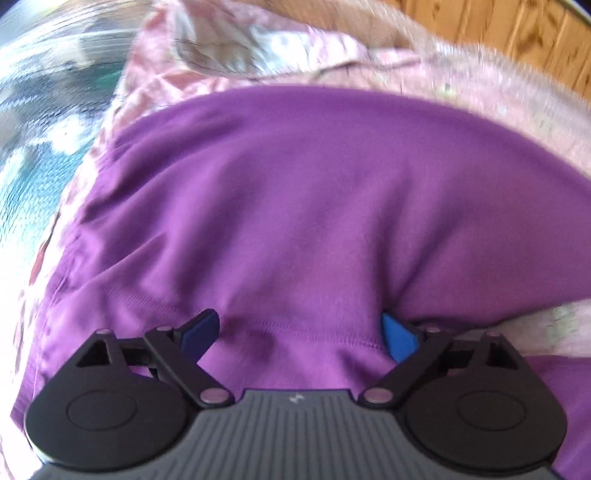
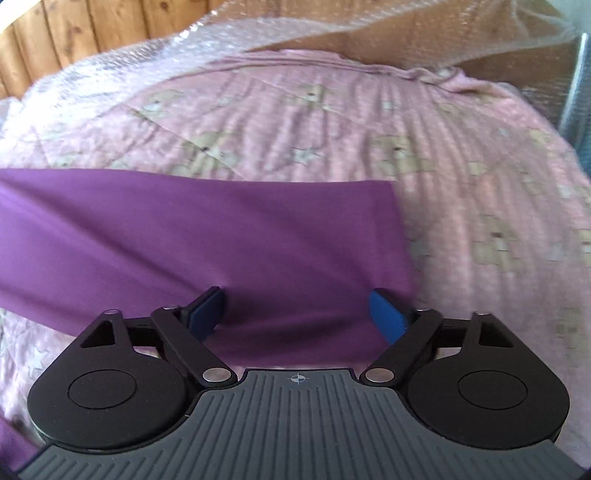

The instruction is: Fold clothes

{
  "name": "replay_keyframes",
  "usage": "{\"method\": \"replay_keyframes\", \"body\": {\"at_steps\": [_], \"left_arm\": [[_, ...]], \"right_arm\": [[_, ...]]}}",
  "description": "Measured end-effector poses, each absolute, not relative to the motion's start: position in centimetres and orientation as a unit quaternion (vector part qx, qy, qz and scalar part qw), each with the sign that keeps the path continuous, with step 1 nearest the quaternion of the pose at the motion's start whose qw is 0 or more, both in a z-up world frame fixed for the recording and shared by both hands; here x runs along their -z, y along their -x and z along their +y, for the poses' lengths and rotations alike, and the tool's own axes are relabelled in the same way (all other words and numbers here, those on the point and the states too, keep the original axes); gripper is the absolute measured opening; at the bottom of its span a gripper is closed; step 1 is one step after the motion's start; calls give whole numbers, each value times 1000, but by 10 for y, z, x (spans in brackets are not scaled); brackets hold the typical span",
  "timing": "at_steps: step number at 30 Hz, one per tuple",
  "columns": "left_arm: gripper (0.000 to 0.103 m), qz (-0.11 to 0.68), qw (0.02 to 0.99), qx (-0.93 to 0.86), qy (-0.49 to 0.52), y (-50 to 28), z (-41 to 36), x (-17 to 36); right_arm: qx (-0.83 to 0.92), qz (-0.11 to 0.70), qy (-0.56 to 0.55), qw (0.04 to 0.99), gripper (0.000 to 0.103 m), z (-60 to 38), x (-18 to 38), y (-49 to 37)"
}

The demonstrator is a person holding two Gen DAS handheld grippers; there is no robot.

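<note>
Purple garment (image 1: 295, 206) lies spread on the pink bear-print bedspread (image 2: 369, 140), which is the landmark here. In the right wrist view the garment forms a flat band across the near part of the bedspread, with a straight edge ending partway along; pink print shows beyond and beside it. In the left wrist view it's bunched, with folds and a stitched seam running between the fingers.

Left tool (image 1: 301, 334): blue pads wide apart, released, purple fabric under and between them, nothing pinched. Right-hand pad sits in a crease of the cloth.

Right tool (image 2: 297, 314): same state, spread wide, hovering over the garment near its straight edge. Can't tell if the pads touch the fabric.

Bubble wrap (image 2: 258, 33) lies along the far edge of the bedspread, with brown cardboard (image 2: 424, 48) behind it. Wooden panel wall (image 2: 74, 33) stands beyond the bedspread. Left view is motion-blurred; a blue-white patterned surface (image 1: 40, 122) off the bedspread's side is unreadable.
</note>
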State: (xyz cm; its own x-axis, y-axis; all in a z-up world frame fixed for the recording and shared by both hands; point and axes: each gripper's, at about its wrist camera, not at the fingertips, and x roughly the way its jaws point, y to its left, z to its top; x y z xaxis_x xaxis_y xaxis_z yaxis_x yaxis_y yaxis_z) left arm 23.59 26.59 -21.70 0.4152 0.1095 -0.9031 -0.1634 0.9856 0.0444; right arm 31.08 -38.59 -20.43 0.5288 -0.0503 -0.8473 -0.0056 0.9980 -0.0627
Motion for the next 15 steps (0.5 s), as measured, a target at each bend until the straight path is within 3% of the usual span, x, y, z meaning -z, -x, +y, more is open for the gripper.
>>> {"method": "replay_keyframes", "body": {"at_steps": [5, 9, 11, 15], "left_arm": [[90, 523, 847, -90, 23, -182, 277, 198], [88, 548, 823, -140, 45, -142, 310, 220], [102, 560, 809, -173, 46, -129, 326, 233], [103, 563, 797, -216, 9, -119, 338, 232]], "right_arm": [[-13, 444, -19, 896, 69, -378, 161, -234], [-6, 470, -44, 882, 68, -378, 177, -161], [9, 488, -39, 872, 67, -384, 197, -135], [6, 472, 0, 882, 64, -390, 210, -110]]}}
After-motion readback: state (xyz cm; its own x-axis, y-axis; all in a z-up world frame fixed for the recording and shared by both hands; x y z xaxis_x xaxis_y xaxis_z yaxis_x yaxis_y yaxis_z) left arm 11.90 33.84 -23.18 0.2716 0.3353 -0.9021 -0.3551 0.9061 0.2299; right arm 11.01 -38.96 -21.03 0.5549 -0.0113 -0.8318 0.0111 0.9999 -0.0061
